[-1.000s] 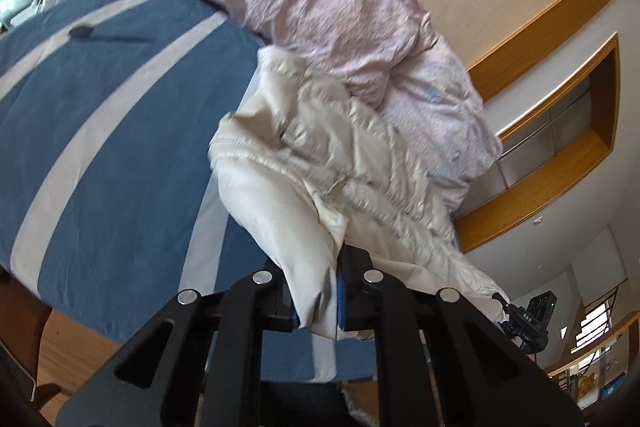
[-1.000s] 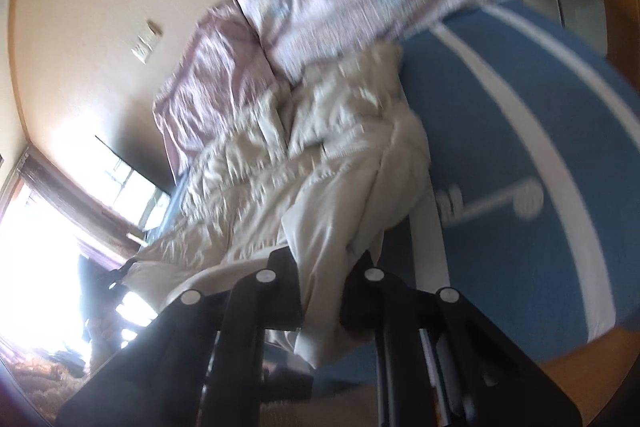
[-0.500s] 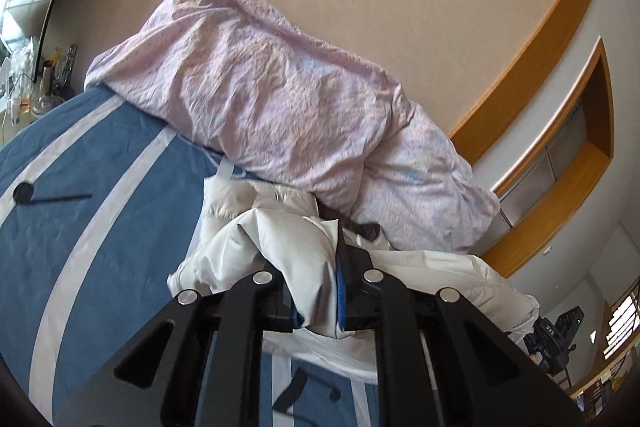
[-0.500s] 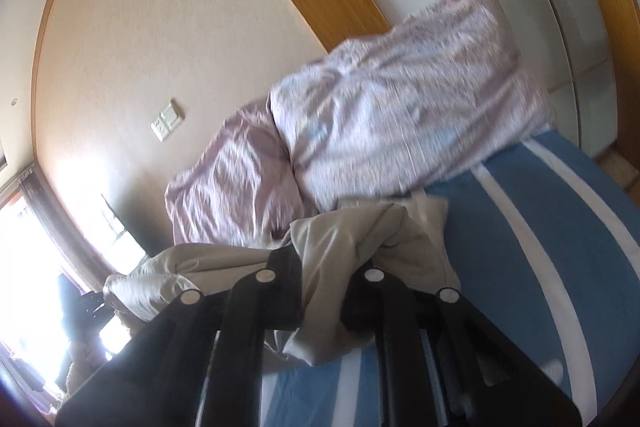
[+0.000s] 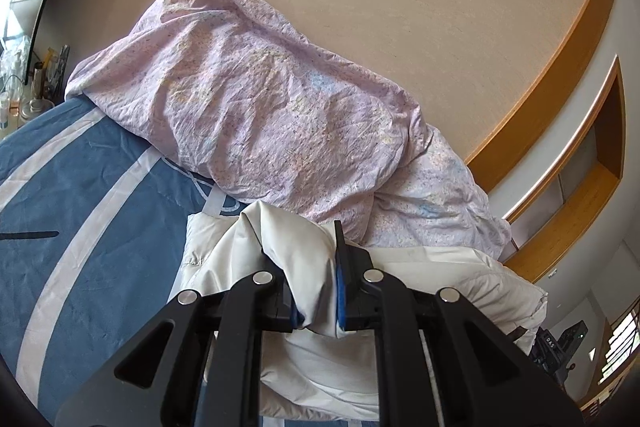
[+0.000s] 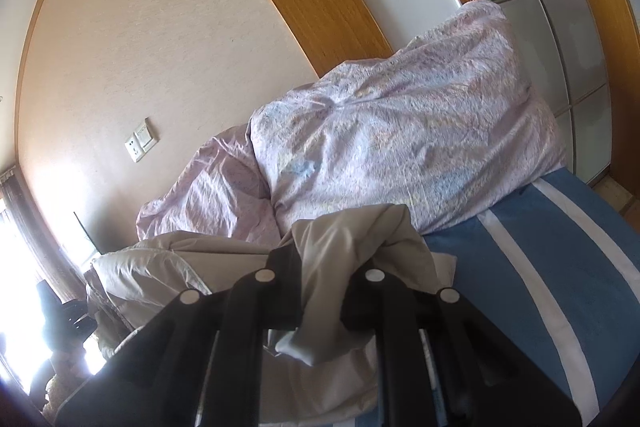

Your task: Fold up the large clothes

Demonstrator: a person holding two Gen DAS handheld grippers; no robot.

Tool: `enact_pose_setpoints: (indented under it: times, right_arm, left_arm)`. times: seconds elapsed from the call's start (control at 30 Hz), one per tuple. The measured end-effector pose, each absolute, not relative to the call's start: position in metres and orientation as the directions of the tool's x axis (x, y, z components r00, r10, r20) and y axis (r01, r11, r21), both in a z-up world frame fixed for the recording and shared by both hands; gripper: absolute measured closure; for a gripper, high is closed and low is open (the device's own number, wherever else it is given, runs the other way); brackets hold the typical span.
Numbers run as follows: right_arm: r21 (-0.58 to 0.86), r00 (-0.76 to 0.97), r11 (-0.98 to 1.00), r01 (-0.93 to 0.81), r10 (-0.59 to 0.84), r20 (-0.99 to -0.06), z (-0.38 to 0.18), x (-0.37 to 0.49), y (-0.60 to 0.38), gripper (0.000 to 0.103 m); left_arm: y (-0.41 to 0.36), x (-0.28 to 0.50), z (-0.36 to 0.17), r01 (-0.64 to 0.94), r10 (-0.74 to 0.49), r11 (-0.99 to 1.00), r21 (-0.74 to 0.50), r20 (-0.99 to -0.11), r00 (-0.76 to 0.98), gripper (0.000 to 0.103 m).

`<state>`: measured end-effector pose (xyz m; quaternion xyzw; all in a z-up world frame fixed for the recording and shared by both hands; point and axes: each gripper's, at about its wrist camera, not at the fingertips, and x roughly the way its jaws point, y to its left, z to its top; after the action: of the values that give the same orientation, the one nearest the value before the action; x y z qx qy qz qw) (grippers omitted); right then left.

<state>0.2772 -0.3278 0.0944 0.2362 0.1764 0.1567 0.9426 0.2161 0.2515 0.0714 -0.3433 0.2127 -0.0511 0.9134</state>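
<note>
- Left wrist view: my left gripper pinches a thick bunch of the cream padded jacket between its blue pads; fabric fills the gap fully.
- The rest of the jacket lies on the blue striped bedspread, just in front of the lilac quilt heaped against the wall.
- Judgement: this is the carry-over part of a fold. I want the pinched edge to travel level and land square on the layer below, not on the quilt.
- Right wrist view: my right gripper is clamped on another bunch of the same jacket, which spills over and below the fingers. Picture is dim at lower left from window glare; I cannot see the jacket's far edge there.
- Bedspread is bare to the right of the jacket, quilt close behind.
- Judgement: keep both hands at matching height and spacing so the span between them stays taut without sagging.
- Risk: padded cloth is slippery and bulky; a shallow pinch may creep out. Lower both ends together, then let go.
</note>
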Motion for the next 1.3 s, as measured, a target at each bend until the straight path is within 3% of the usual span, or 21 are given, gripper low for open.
enact_pose_setpoints:
  times: [0.33,0.63,0.8,0.9,0.93,0.97,1.03,1.13,1.3]
  right_arm:
    - [0.534,0.909,0.838,-0.111,0.303,-0.286,0.083,0.317,-0.320,0.088]
    - [0.484,0.851,0.861,0.155,0.132,-0.508,0.033,0.406,-0.299,0.083]
    - [0.444,0.800,0.867,0.225,0.096,-0.592,0.009,0.440,-0.287,0.060]
    - [0.476,0.799,0.852,0.217,0.125,-0.588,0.011,0.444,-0.290,0.045]
    - [0.484,0.813,0.853,0.194,0.136,-0.566,0.017,0.440,-0.291,0.039]
    - [0.481,0.830,0.860,0.168,0.140,-0.540,0.025,0.434,-0.291,0.036]
    - [0.427,0.865,0.896,0.120,0.117,-0.488,0.042,0.418,-0.285,0.030]
    - [0.264,0.898,0.965,0.005,0.112,-0.426,0.057,0.386,-0.258,0.029]
    - [0.040,0.880,0.985,-0.167,0.167,-0.445,0.045,0.351,-0.204,0.031]
  left_arm:
    - [0.254,0.255,0.060,-0.086,-0.223,0.723,-0.686,-0.349,0.910,0.090]
    - [0.238,0.324,0.034,-0.191,-0.114,0.781,-0.595,-0.436,0.893,0.083]
    - [0.234,0.354,0.008,-0.259,-0.071,0.785,-0.562,-0.497,0.865,0.064]
    - [0.240,0.359,0.001,-0.251,-0.114,0.746,-0.617,-0.489,0.865,0.035]
    - [0.242,0.356,0.003,-0.234,-0.131,0.735,-0.637,-0.471,0.872,0.018]
    - [0.243,0.352,0.007,-0.217,-0.133,0.735,-0.643,-0.450,0.883,0.011]
    - [0.243,0.337,0.024,-0.186,-0.099,0.769,-0.612,-0.401,0.911,0.004]
    - [0.231,0.312,0.045,-0.149,-0.072,0.829,-0.538,-0.367,0.928,0.003]
    - [0.183,0.279,0.044,-0.071,-0.066,0.932,-0.356,-0.358,0.932,0.003]
